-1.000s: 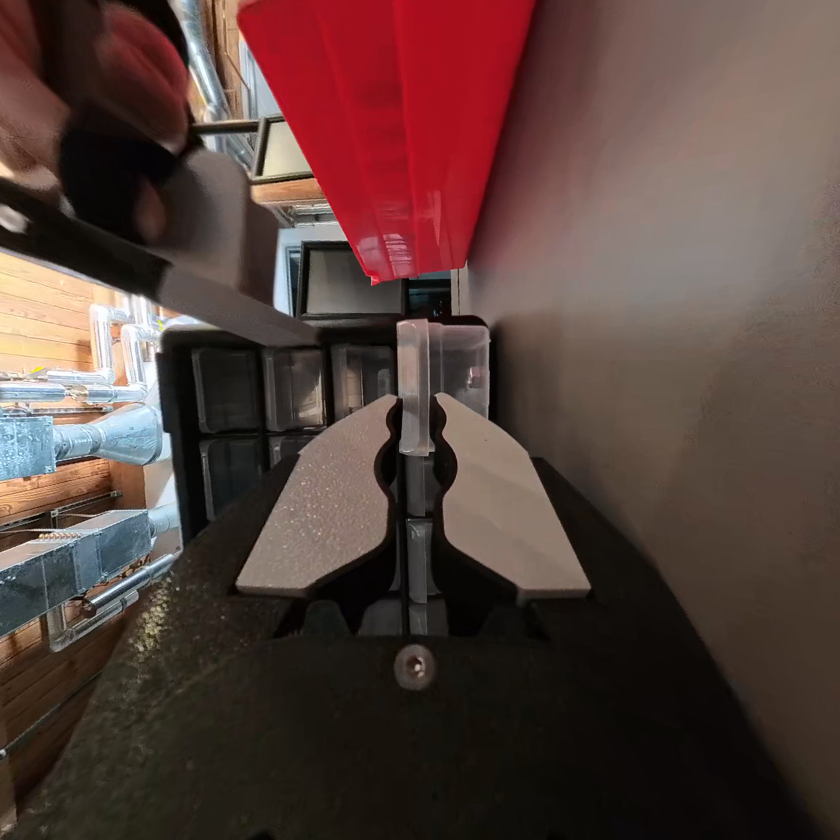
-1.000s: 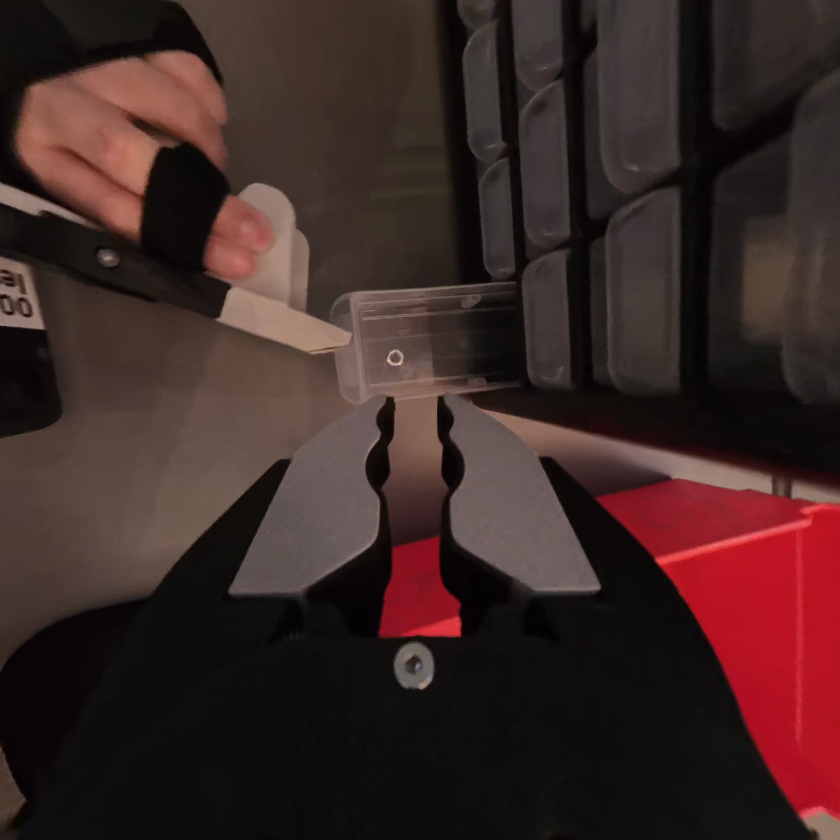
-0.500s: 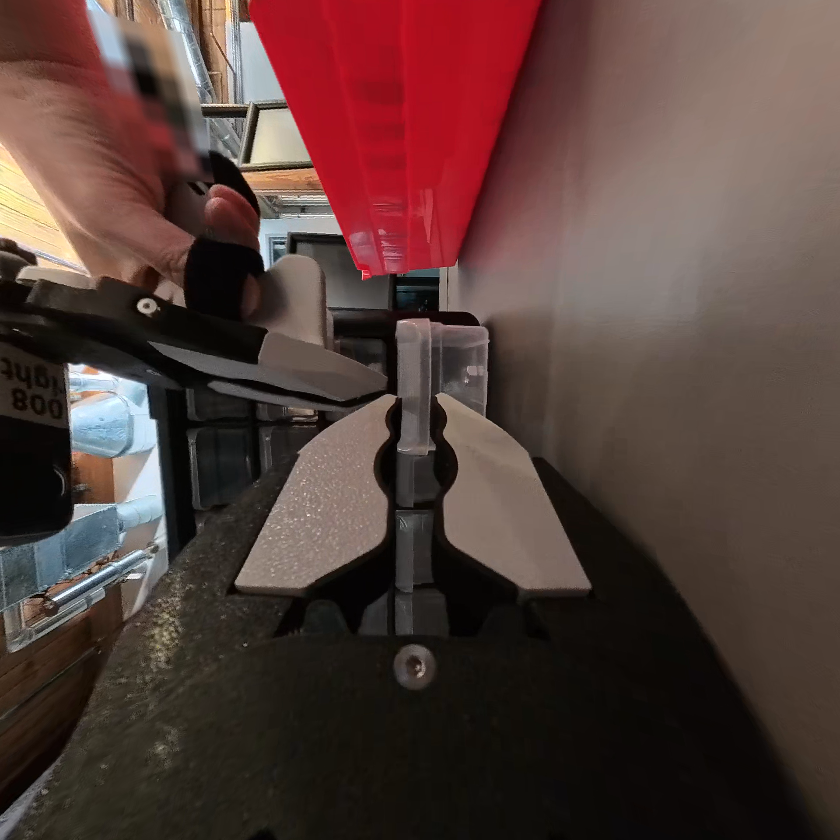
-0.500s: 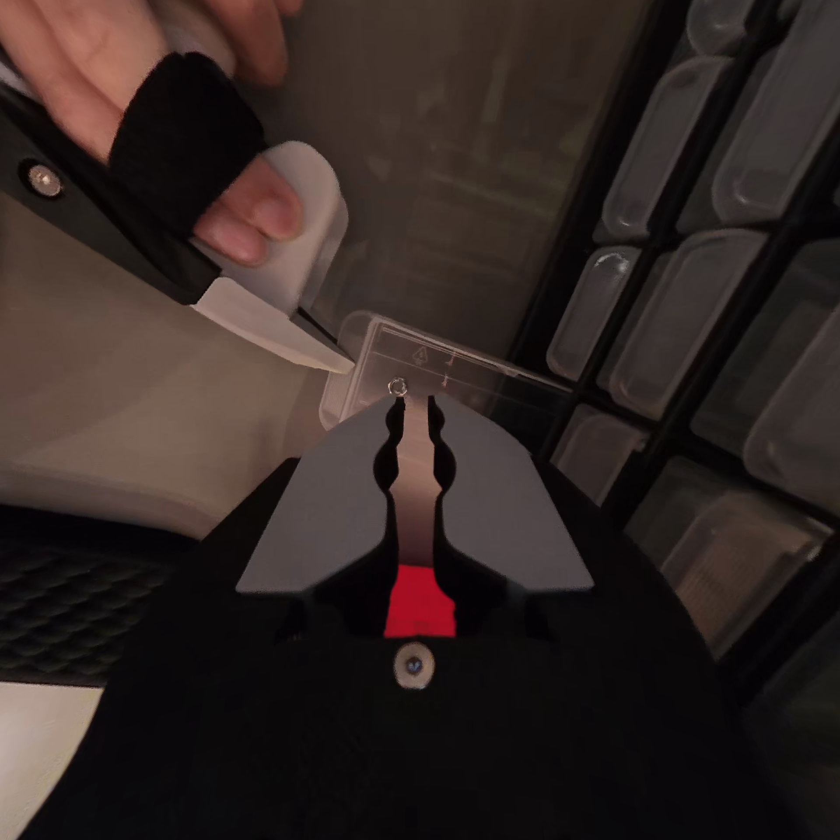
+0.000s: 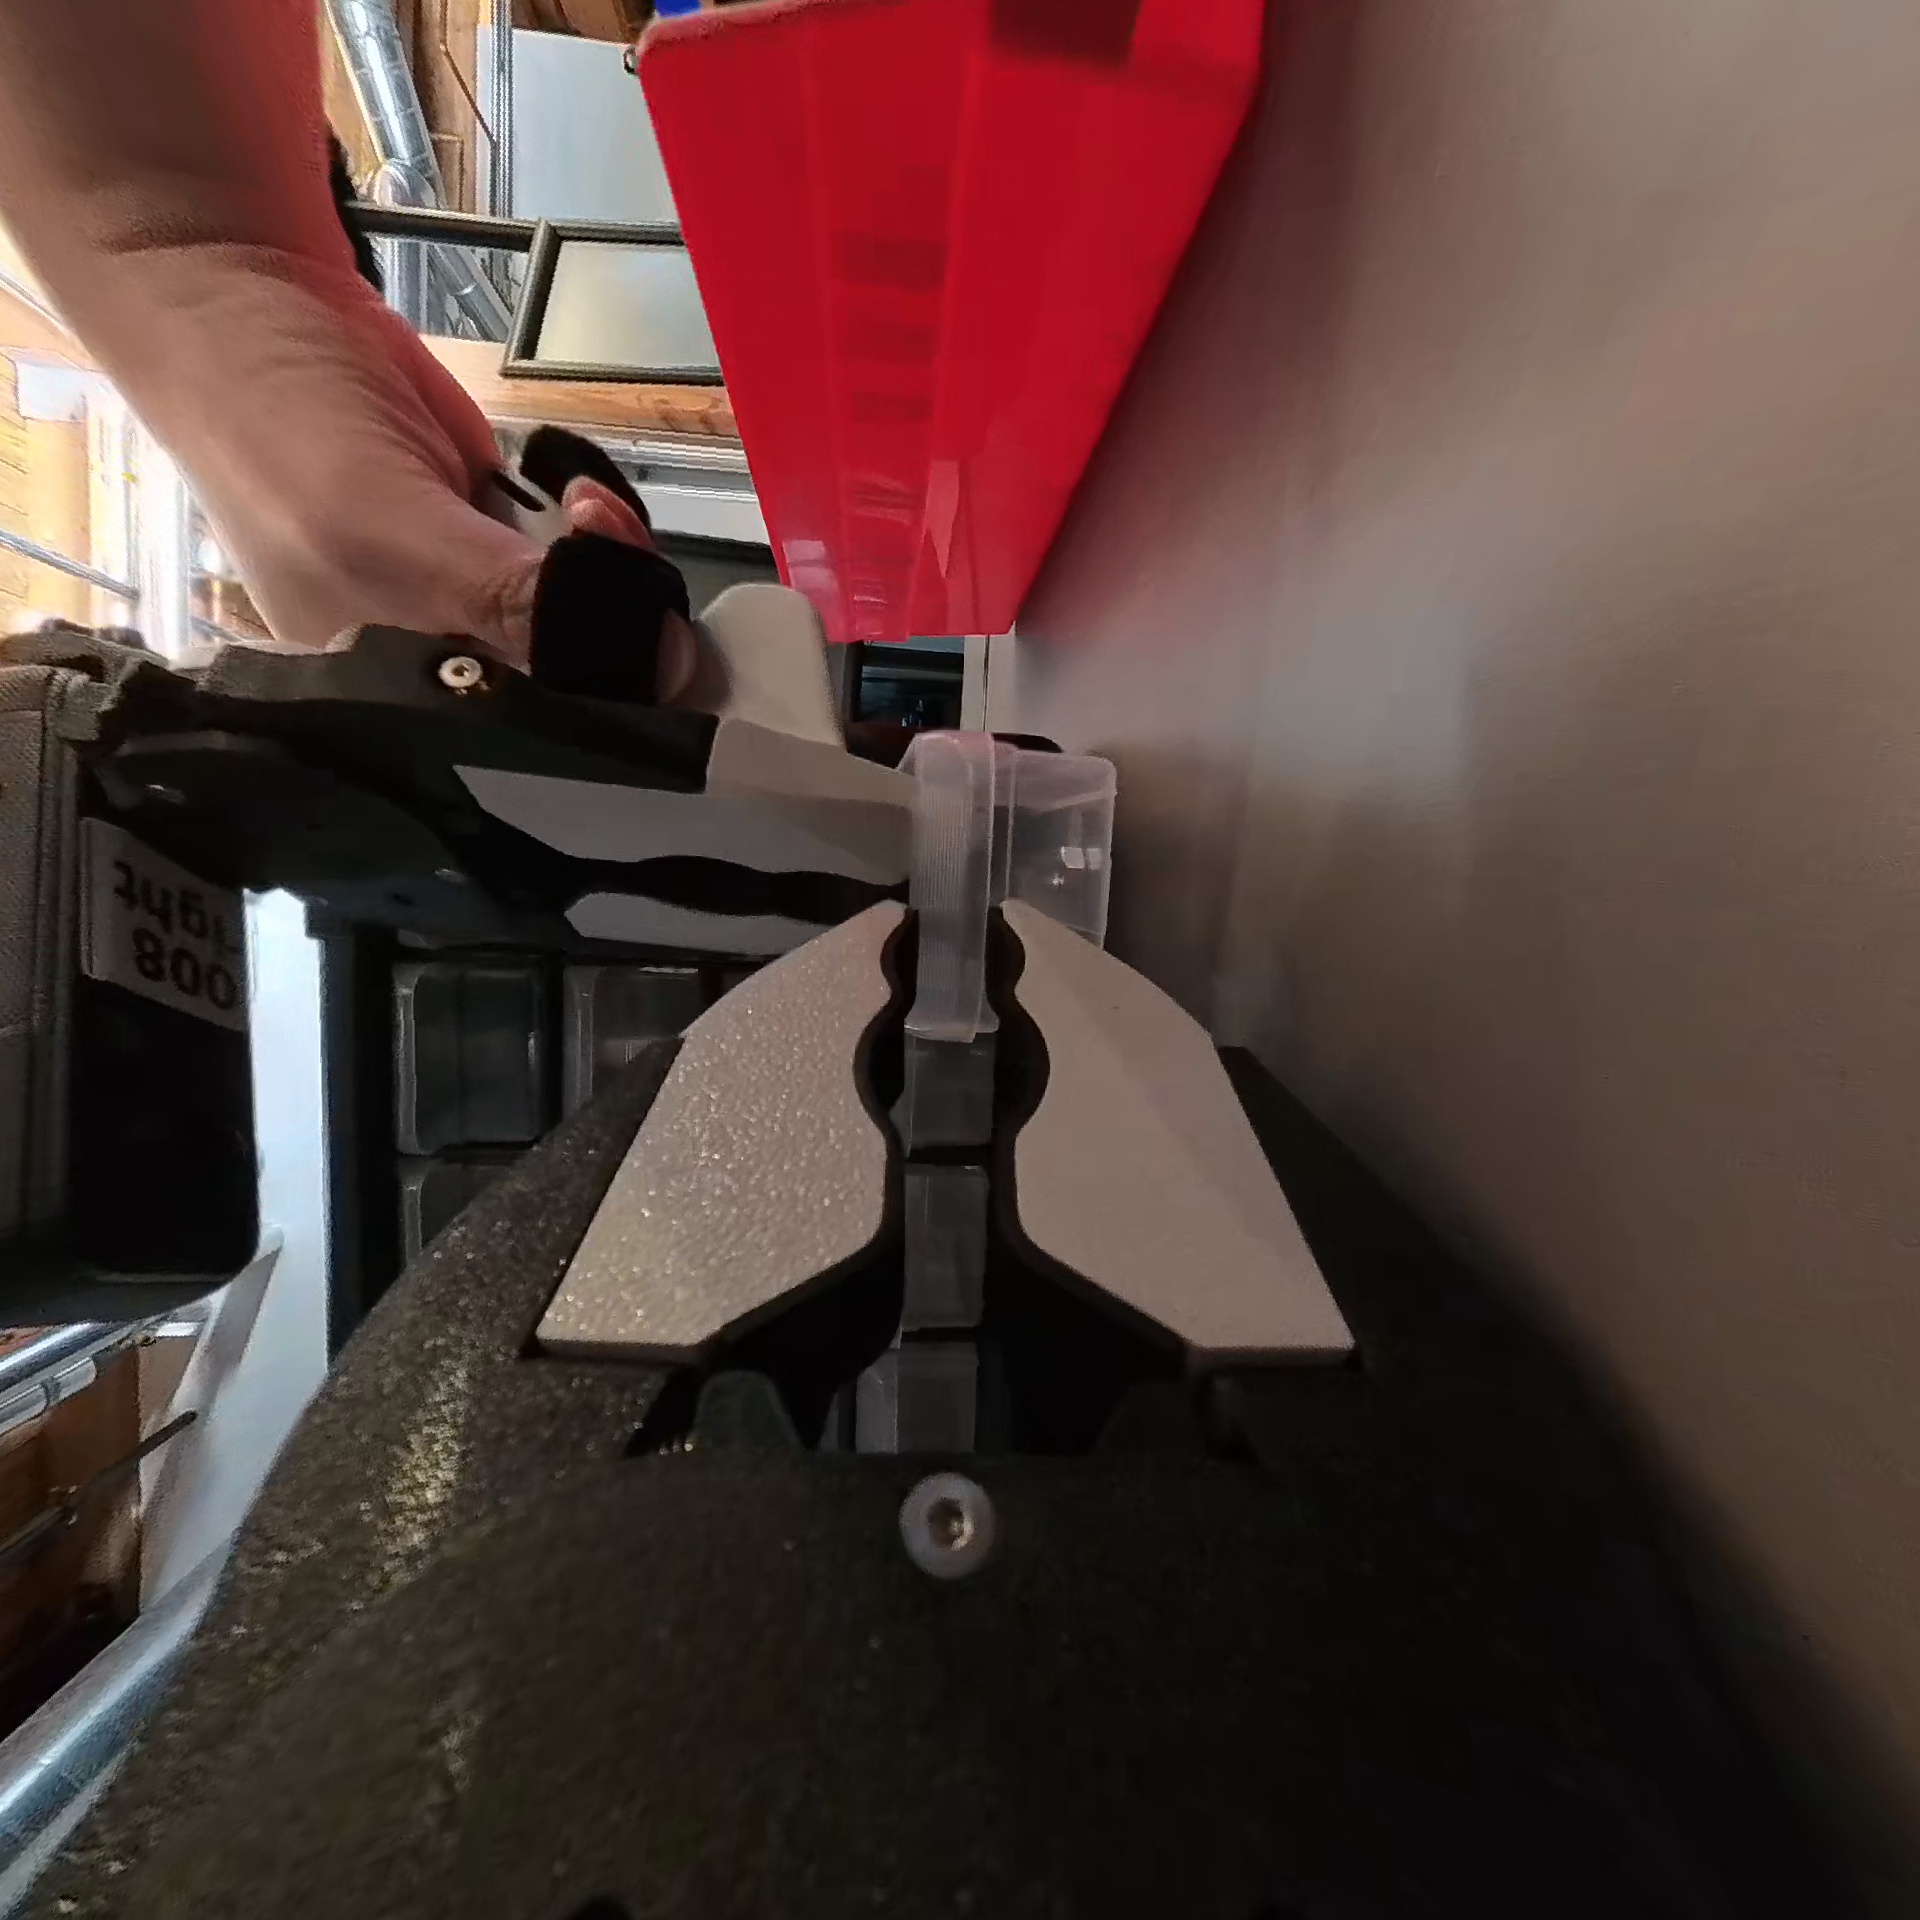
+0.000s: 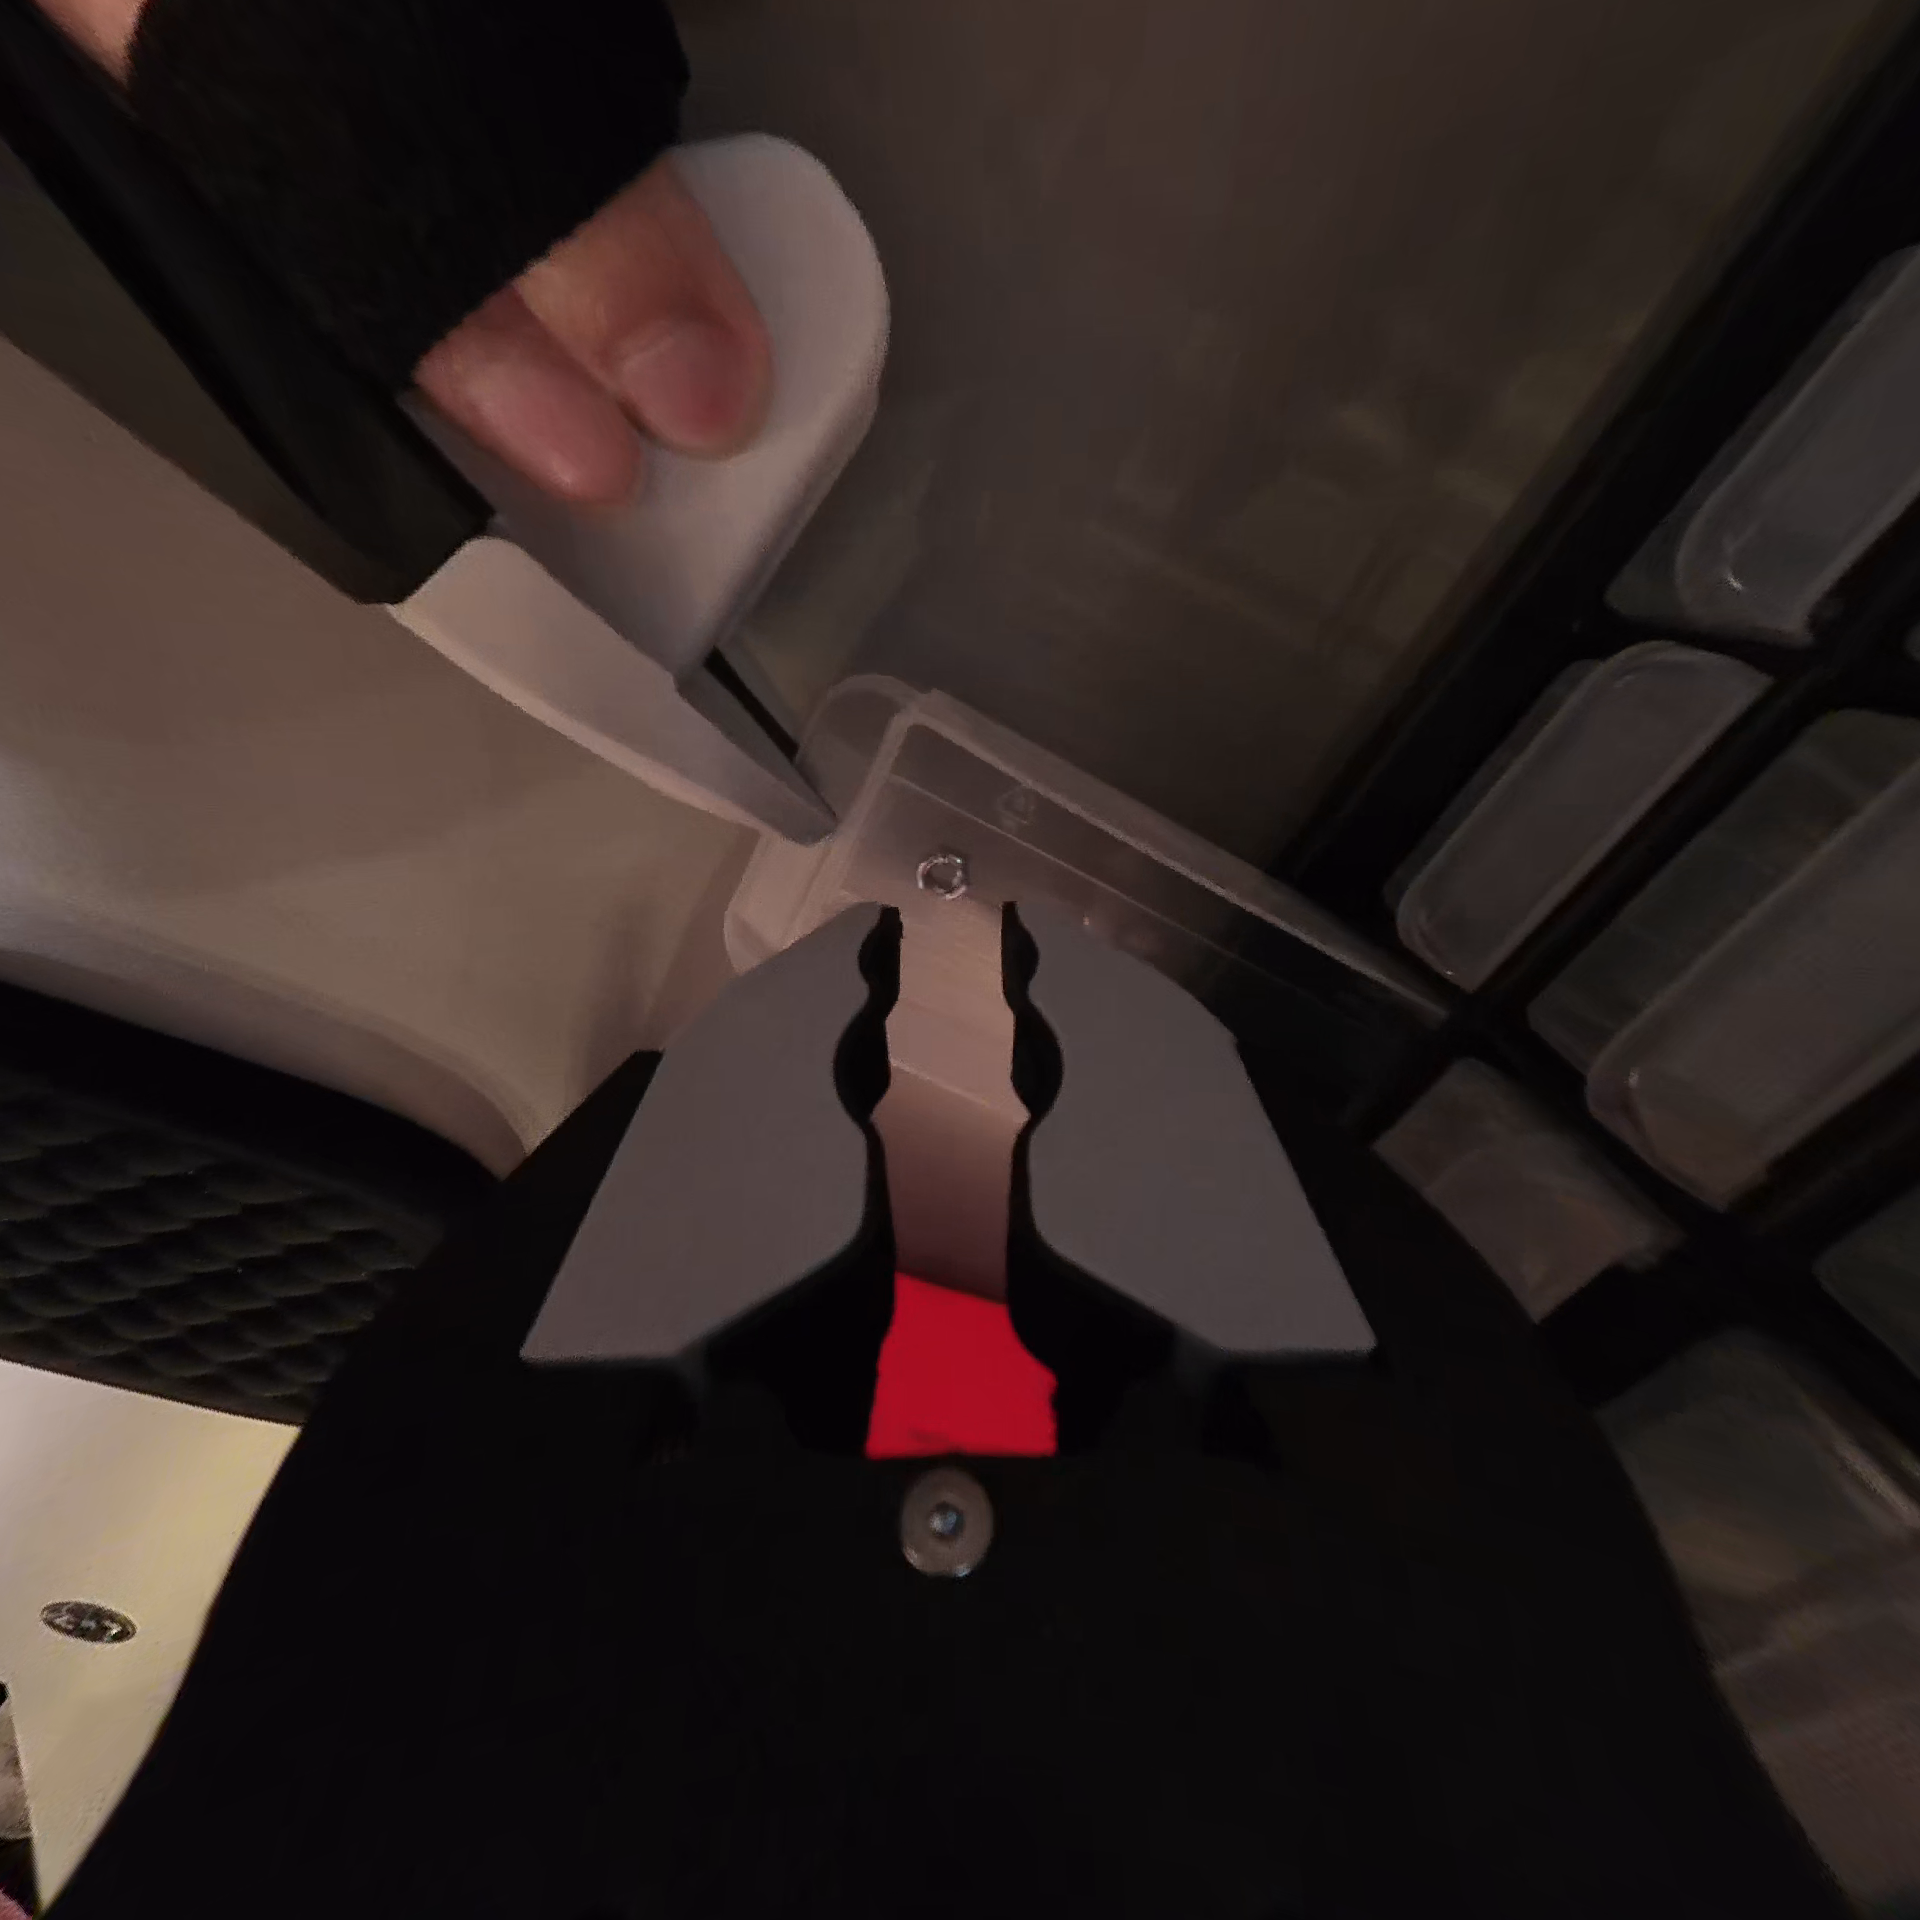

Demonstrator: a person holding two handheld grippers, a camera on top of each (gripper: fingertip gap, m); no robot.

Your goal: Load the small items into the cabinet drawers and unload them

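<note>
In the left wrist view my left gripper (image 5: 951, 914) is shut on the front tab of a clear plastic drawer (image 5: 1049, 831), pulled out of the black cabinet (image 5: 364, 1039). A small metal nut (image 6: 942, 873) lies inside the drawer (image 6: 1091, 862); it also shows in the left wrist view (image 5: 1070, 857). My right gripper (image 6: 943, 914) is slightly open and empty, its tips just short of the nut. In the left wrist view it (image 5: 883, 883) comes in from the left to the drawer's open side. The left gripper (image 6: 805, 826) shows at the drawer's front end.
A red bin (image 5: 956, 312) sits beside the cabinet; it also shows behind my right fingers (image 6: 956, 1371). Several shut clear drawers (image 6: 1579, 810) fill the cabinet front. A plain grey surface (image 5: 1558, 935) runs along one side of the drawer. A hand (image 5: 312, 416) holds the right gripper. The tips of both grippers are at nearly the same place.
My right gripper has swung in from beside the drawer, and its tips now sit at the nut. Its fingers narrowed, then parted a little. The left gripper kept its hold on the drawer tab.
</note>
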